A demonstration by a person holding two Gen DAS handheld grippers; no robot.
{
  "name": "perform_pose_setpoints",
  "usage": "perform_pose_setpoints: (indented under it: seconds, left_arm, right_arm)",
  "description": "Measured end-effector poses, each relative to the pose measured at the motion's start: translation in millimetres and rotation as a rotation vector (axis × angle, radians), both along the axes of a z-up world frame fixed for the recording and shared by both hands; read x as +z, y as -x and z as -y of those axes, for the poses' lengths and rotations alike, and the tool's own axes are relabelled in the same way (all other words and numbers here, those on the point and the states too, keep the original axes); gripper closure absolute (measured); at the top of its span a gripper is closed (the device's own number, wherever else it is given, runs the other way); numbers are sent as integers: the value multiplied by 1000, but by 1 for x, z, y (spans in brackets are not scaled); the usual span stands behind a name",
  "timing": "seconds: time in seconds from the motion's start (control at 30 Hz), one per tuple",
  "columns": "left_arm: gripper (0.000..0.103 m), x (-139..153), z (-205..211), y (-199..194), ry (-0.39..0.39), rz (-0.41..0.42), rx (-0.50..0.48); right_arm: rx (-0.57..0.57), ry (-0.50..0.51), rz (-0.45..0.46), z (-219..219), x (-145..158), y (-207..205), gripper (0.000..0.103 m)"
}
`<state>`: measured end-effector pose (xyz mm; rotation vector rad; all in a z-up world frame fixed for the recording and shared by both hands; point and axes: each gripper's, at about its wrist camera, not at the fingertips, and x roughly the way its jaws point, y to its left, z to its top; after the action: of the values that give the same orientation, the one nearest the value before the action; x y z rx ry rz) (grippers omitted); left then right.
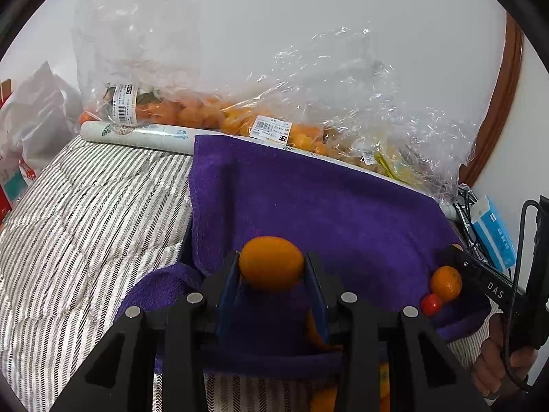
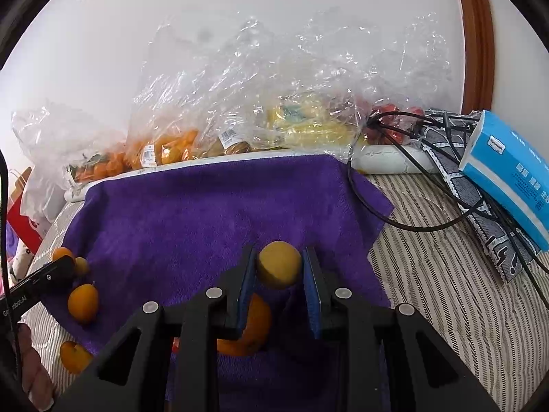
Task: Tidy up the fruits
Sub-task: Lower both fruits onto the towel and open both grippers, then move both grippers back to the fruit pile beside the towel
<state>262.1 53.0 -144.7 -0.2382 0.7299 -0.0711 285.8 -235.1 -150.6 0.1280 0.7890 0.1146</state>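
Observation:
My left gripper [image 1: 271, 264] is shut on an oval orange kumquat [image 1: 271, 261], held just above the purple towel [image 1: 326, 202]. At the towel's right edge in the left wrist view lie a small orange [image 1: 445, 283] and a red cherry tomato [image 1: 431, 304], beside the other gripper's black body. My right gripper [image 2: 279, 266] is shut on a small round yellow-brown fruit [image 2: 279, 263] over the same purple towel [image 2: 206, 213]. Under its left finger lies an orange [image 2: 252, 329]. More kumquats [image 2: 82, 302] lie at the towel's left edge.
Clear plastic bags of fruit [image 1: 212, 113] line the wall behind the towel, with a white roll [image 1: 137, 135] in front of them. A blue tissue pack [image 2: 511, 175], patterned cloth and black cables [image 2: 394, 219] lie at the right on the striped bedding [image 1: 79, 206]. A person's hand [image 1: 504, 364] grips the right handle.

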Motion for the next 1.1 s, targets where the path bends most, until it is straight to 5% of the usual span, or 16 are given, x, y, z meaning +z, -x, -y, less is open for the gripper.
perform_pose_setpoints:
  seconds: [0.33,0.77,1.1]
  left_arm:
    - [67,1,0,0,13,4,-11]
    - [64,13,2,8,14,66,-22]
    - [62,20,2,19,15,91,-7]
  right_arm:
    - [4,0,8,-2,2,3,74]
    - [3,28,50,-5,8,9,47]
    - [-6,61,115,-10,26,23,46]
